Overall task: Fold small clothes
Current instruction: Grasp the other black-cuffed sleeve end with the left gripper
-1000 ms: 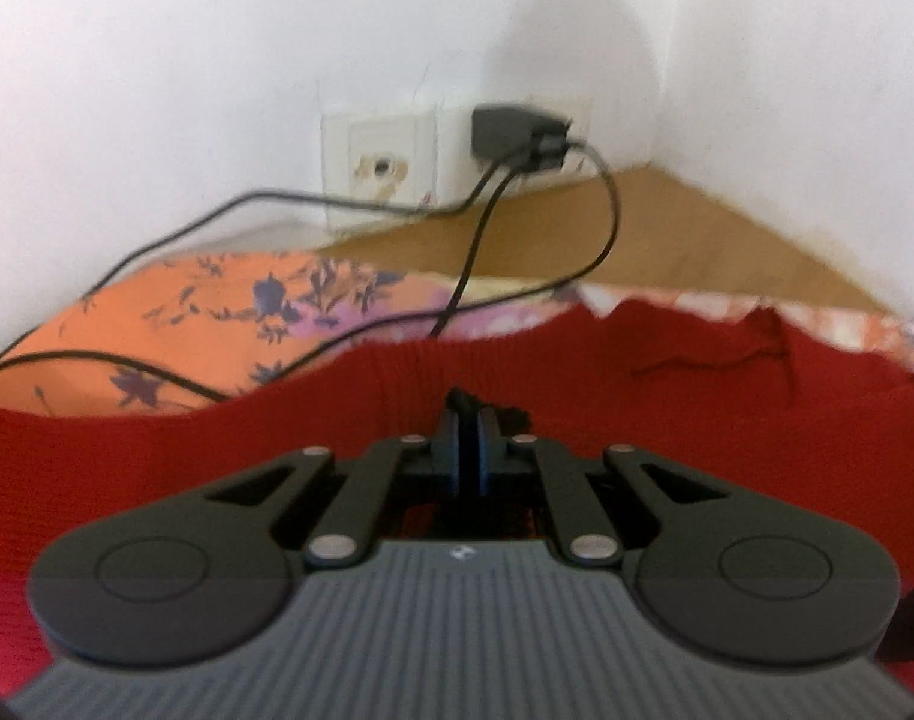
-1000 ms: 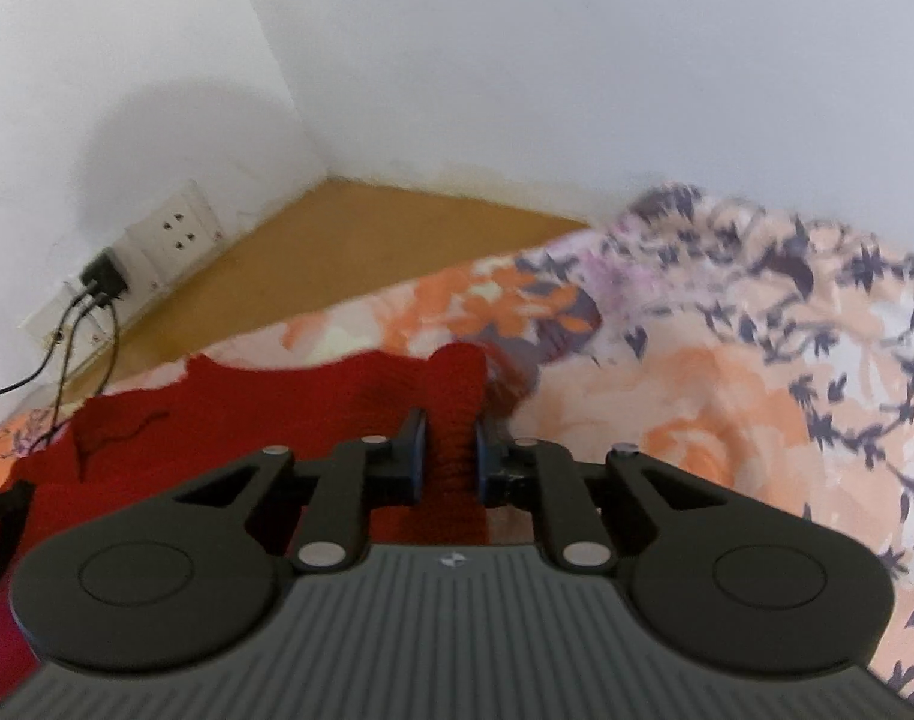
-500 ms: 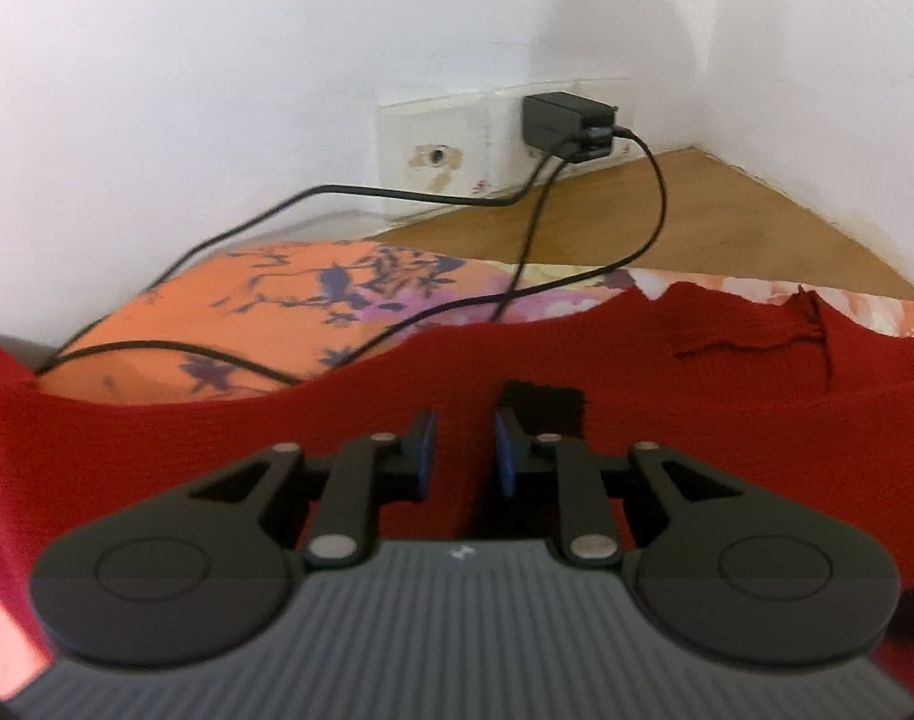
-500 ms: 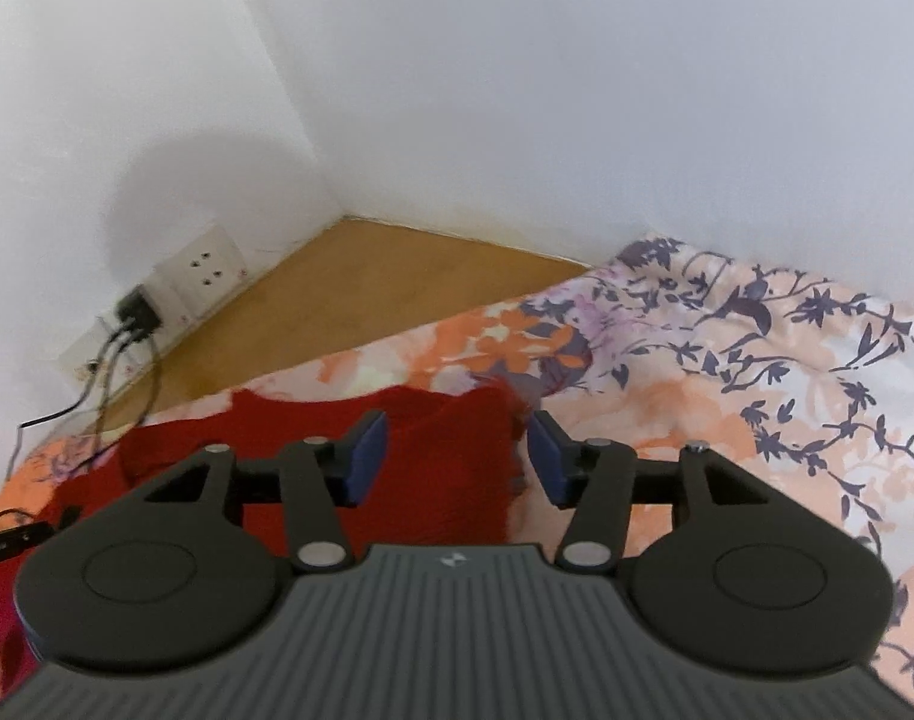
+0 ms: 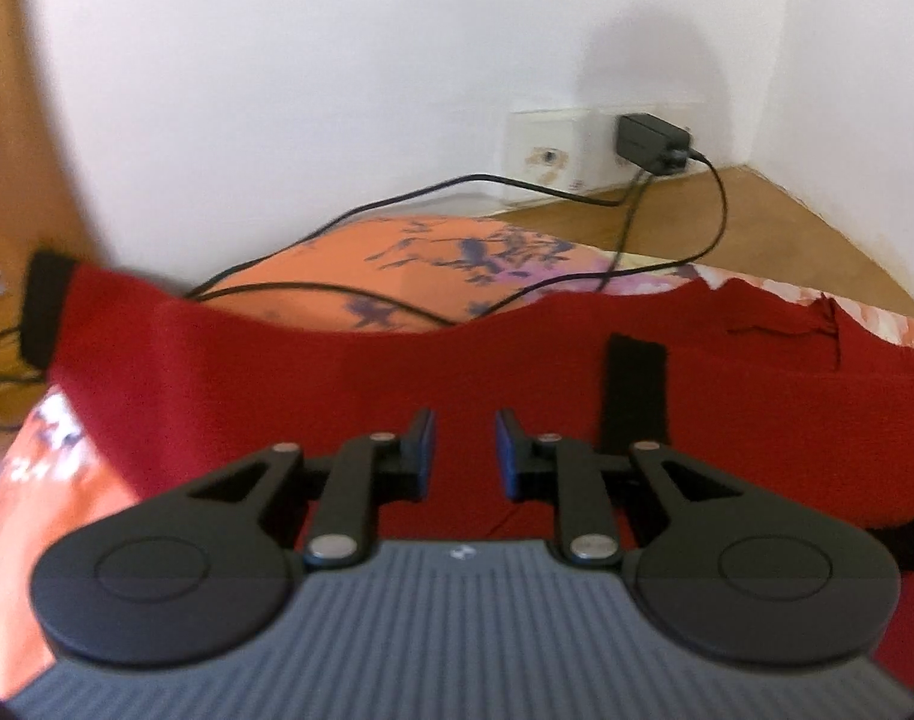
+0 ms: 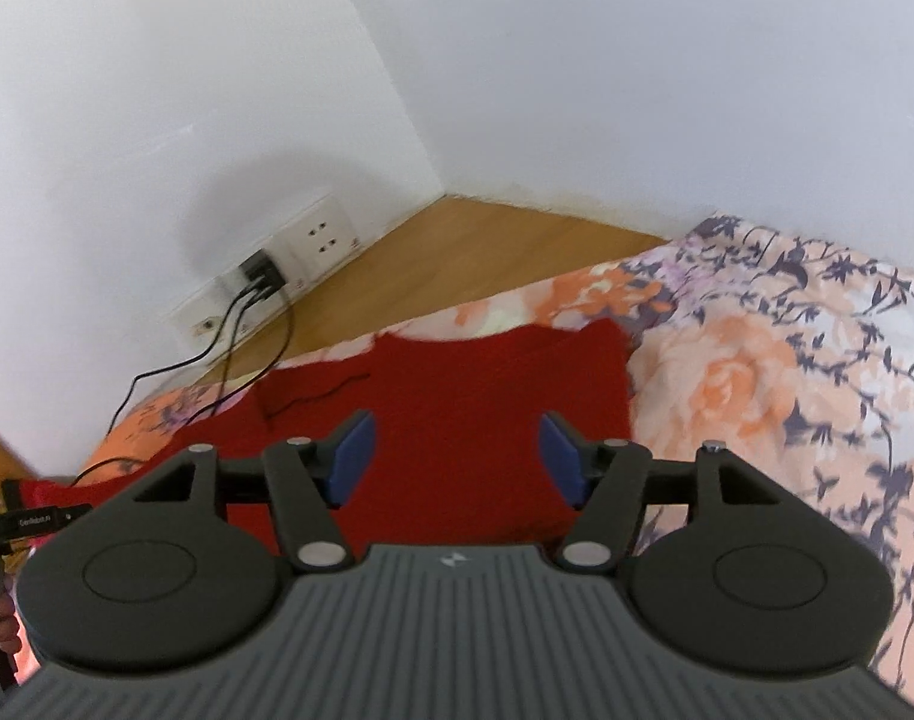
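A red knitted garment [image 5: 433, 372] with black cuffs lies spread on a floral bedsheet [image 6: 757, 372]. One sleeve with a black cuff [image 5: 43, 312] reaches out to the left; another black cuff [image 5: 634, 390] lies folded onto the red body. My left gripper [image 5: 464, 450] hovers open over the garment with nothing between its blue pads. In the right wrist view the same red garment [image 6: 457, 396] lies flat below my right gripper [image 6: 454, 456], which stands wide open and empty near the garment's right edge.
White walls meet in a corner behind the bed. A wall socket with a black charger [image 5: 652, 141] trails black cables [image 5: 397, 294] across the sheet's far edge. A wooden ledge [image 6: 457, 252] runs along the wall. A hand [image 6: 1, 630] shows at the far left.
Both grippers let go of the red garment and opened, then pulled back and rose. The garment now lies flat on the sheet; the left view has swung to the left.
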A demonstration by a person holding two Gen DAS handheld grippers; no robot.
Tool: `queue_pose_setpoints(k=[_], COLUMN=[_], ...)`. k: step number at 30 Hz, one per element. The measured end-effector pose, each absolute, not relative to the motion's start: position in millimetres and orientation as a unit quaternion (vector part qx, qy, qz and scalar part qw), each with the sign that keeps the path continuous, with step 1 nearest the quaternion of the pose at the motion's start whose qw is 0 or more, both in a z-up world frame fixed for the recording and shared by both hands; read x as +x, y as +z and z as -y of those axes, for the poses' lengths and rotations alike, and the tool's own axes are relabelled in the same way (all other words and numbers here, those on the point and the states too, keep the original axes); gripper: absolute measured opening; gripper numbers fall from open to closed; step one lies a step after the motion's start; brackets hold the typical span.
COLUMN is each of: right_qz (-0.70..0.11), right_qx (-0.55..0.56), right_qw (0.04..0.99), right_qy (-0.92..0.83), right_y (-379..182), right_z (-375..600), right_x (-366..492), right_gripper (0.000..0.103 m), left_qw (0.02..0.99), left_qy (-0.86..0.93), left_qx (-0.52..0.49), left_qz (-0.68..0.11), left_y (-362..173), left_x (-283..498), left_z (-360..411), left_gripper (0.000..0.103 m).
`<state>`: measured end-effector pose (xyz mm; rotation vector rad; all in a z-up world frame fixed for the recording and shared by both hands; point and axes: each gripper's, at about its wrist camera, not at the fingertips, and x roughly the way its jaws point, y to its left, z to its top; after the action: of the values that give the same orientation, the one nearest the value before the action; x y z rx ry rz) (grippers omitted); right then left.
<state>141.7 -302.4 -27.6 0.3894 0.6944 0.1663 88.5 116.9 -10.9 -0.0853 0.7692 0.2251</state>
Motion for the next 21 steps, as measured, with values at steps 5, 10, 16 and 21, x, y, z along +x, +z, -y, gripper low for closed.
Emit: queue_pose_setpoints(k=[5, 10, 16, 21], right_qz=[-0.342, -0.361, -0.376, -0.384], right_qx=[0.19, 0.19, 0.202, 0.206], right_qw=[0.916, 0.909, 0.9, 0.897], right_qy=[0.089, 0.091, 0.085, 0.08], right_y=[-20.7, -27.1, -37.5, -48.8], right_z=[287.5, 271.6, 252.8, 233.2], right_x=[119.6, 106.4, 91.8, 75.8], right_gripper=[0.071, 0.074, 0.075, 0.075], left_qw=[0.915, 0.905, 0.893, 0.887], left_qy=[0.151, 0.194, 0.211, 0.22], left_qx=[-0.05, -0.056, -0.086, -0.11], left_qz=[-0.371, -0.374, -0.389, -0.391], left_y=[-3.8, -4.8, -15.1, -29.1], left_x=[60.6, 44.3, 40.2, 43.3], left_z=[-152.8, -192.1, -237.6, -267.7], left_gripper=[0.024, 0.033, 0.033, 0.033])
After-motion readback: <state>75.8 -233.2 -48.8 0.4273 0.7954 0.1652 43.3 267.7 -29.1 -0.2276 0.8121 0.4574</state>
